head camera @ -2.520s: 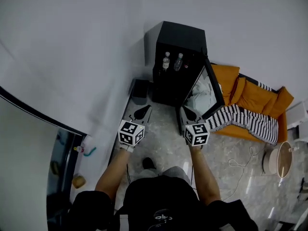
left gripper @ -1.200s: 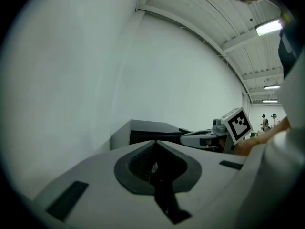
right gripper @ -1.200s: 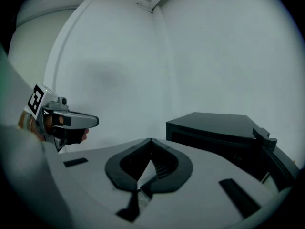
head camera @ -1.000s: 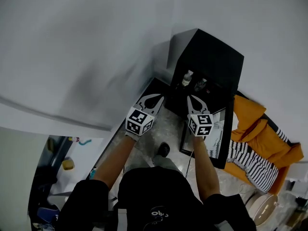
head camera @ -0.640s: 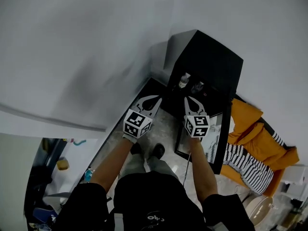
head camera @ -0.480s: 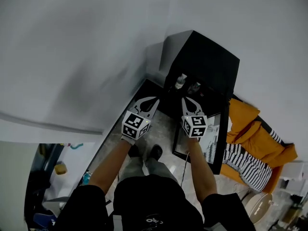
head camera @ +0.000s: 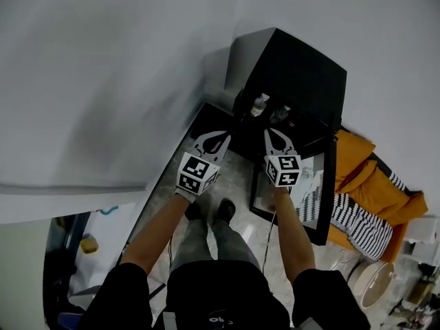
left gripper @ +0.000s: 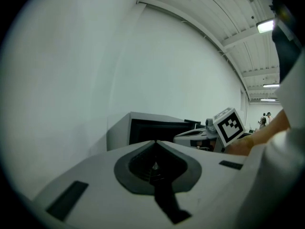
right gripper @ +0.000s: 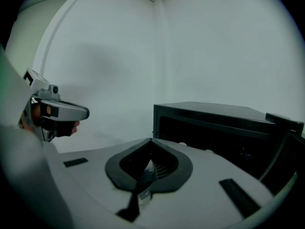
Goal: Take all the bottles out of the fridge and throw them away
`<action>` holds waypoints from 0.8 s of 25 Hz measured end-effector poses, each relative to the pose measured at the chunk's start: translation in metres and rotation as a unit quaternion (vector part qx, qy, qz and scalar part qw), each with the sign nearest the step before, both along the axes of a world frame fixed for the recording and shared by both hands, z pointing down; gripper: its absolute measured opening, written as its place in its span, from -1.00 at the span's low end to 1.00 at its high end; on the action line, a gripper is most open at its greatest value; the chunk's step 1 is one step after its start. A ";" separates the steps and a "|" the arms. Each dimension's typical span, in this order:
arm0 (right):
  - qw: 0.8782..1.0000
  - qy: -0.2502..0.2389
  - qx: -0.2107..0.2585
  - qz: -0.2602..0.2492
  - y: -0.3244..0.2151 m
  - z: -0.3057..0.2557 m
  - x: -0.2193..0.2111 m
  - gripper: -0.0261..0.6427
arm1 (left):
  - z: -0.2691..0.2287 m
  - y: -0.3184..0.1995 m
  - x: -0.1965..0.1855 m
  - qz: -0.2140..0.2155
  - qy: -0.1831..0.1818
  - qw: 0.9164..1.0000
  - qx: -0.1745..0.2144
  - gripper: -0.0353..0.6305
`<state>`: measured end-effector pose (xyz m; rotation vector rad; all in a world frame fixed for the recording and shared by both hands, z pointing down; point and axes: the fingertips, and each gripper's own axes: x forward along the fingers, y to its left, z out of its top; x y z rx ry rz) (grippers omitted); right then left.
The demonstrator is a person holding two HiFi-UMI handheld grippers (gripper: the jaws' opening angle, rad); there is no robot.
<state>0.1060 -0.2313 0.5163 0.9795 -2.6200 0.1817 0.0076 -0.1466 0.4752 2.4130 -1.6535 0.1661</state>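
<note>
Both claws were shut and empty: left gripper (head camera: 223, 137) and right gripper (head camera: 271, 133), side by side at mid-frame in the head view. Over the past couple of seconds they had drawn in on the fridge (head camera: 302, 74), door (head camera: 328, 184) open at right. Two bottles (head camera: 259, 105) stood inside, upper centre, just above the right tips. Judged: approach nearly done, none taken yet; jaws must open first.
</note>
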 end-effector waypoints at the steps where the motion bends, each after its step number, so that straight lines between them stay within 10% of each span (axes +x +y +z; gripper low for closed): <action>1: 1.000 0.001 0.000 0.003 -0.004 0.006 -0.001 -0.90 | 0.006 -0.002 0.001 0.006 -0.002 1.000 -0.001 -0.87; 20: 0.999 0.008 0.028 0.019 -0.063 0.133 -0.015 -0.90 | 0.145 -0.070 -0.009 0.038 -0.010 0.999 0.001 -0.87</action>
